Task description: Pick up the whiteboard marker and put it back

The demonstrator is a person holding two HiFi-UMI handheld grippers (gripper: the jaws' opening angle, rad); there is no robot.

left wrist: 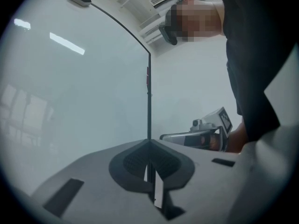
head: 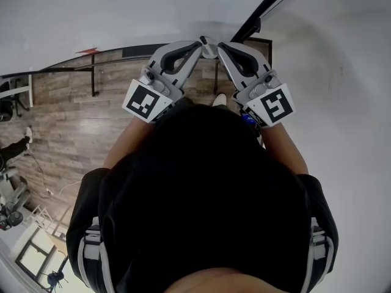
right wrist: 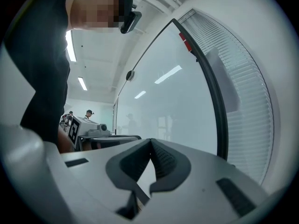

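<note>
No marker in sight yet
Left gripper [left wrist: 149, 143] and right gripper [right wrist: 150, 141] both pinched together, empty, up by the whiteboard [left wrist: 84, 92]; next move, I'd guess: find the marker, open one.

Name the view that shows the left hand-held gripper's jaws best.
The left gripper view: it looks straight along the left hand-held gripper, jaws shut, nothing between them. The head view shows its body and marker cube from above, not the jaw gap. The right gripper view catches it side-on at the left, its jaws mostly hidden.
</note>
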